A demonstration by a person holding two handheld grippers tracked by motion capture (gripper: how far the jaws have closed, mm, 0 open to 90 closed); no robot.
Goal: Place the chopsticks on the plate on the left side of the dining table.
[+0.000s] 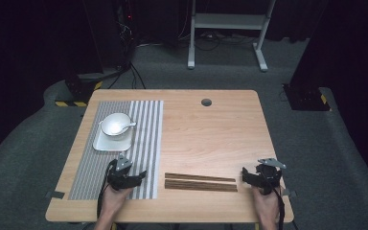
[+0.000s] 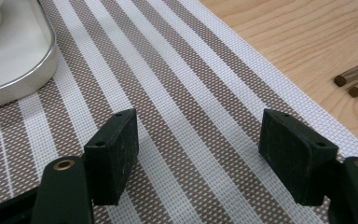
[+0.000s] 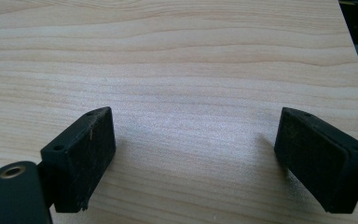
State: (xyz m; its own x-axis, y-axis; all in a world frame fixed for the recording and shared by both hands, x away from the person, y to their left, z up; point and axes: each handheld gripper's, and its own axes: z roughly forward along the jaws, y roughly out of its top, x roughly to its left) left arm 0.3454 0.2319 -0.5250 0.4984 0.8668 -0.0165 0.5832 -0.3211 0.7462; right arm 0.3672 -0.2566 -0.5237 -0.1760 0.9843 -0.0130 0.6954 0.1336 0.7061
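Nothing is picked up yet: the left gripper [image 1: 141,175] over the striped mat [image 1: 146,143] and the right gripper [image 1: 246,175] are both released. Chopsticks [image 1: 200,182] lie between them on the tabletop [image 1: 211,134], likely the next grasp.

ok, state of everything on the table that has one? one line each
left hand-held gripper: open, empty, over the striped placemat
right hand-held gripper: open, empty, over bare table
bowl: upright on the square plate, spoon resting in it
chopsticks: flat on the table, side by side, ungripped
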